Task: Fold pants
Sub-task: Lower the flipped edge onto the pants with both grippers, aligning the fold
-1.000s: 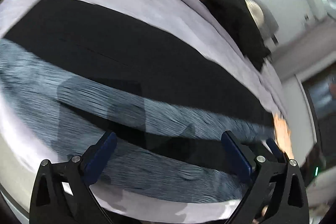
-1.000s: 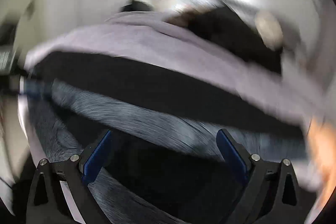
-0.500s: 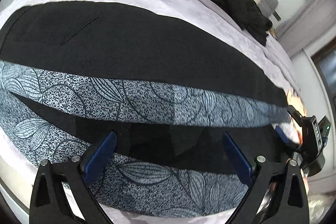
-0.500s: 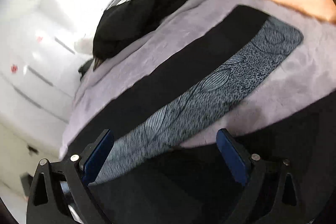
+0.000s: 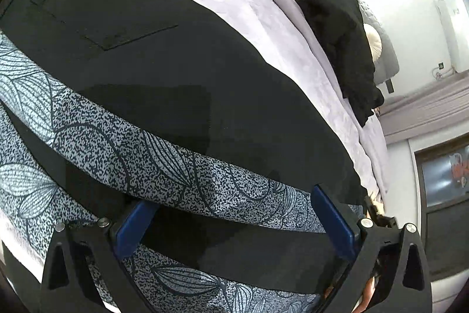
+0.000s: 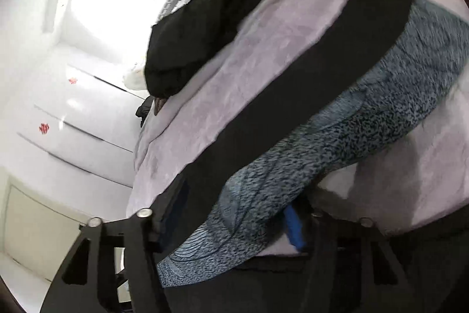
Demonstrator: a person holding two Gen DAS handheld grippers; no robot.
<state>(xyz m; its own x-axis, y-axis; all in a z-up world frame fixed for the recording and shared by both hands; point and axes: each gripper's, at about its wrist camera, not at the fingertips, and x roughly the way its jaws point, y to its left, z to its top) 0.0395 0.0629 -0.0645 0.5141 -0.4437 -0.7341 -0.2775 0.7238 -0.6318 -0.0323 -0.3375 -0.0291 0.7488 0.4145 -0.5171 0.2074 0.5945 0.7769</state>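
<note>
Right wrist view — right gripper point(image 6: 234, 222) has just closed partway around the pants point(image 6: 322, 119), earlier wide.

Pants point(image 6: 337, 137) blurry in right view, near end cut off by bottom edge. Left finger point(image 6: 176, 213) of right gripper point(image 6: 234, 220) dark, half hidden behind cloth. Can't tell if pads squeeze cloth.

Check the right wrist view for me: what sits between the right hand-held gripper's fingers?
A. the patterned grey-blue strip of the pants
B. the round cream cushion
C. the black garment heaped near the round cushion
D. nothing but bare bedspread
A: the right hand-held gripper, whose jaws have just been closing, has the pants running between its fingers at the patterned strip.
</note>
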